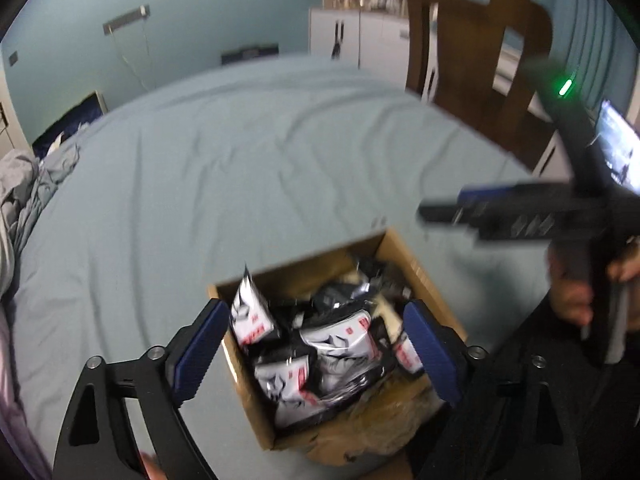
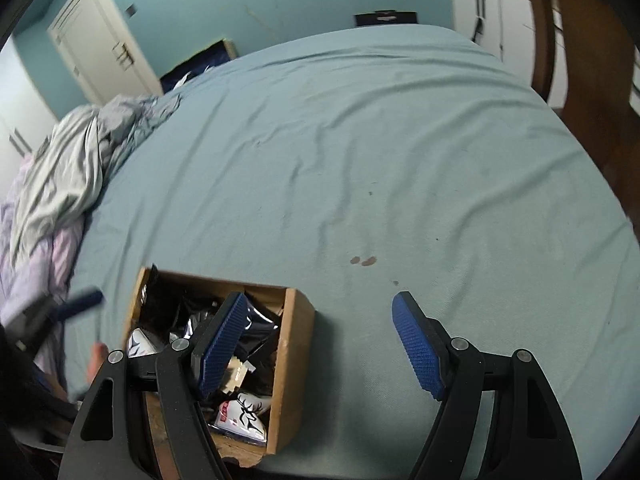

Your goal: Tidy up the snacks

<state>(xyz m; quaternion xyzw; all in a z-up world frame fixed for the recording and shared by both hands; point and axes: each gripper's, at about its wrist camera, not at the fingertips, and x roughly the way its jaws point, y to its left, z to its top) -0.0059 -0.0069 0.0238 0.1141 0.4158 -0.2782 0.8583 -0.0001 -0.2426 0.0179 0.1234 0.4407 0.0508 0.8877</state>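
An open cardboard box (image 1: 404, 258) sits on the blue-green bed sheet, full of several black-and-white snack packets (image 1: 340, 336) with red labels. My left gripper (image 1: 316, 344) hovers above the box, jaws wide open and empty. The right gripper shows at the right of the left wrist view (image 1: 444, 214), held in a hand, blurred. In the right wrist view the box (image 2: 296, 340) lies at lower left with packets (image 2: 244, 412) inside. My right gripper (image 2: 320, 348) is open and empty over the box's right wall and the sheet.
The bed sheet (image 2: 360, 160) spreads wide beyond the box. Crumpled grey bedding (image 2: 68, 168) lies at the left. A wooden chair (image 1: 480, 68) stands at the bed's far right, with white cabinets (image 1: 352, 36) behind. Small brown stains (image 2: 364, 261) mark the sheet.
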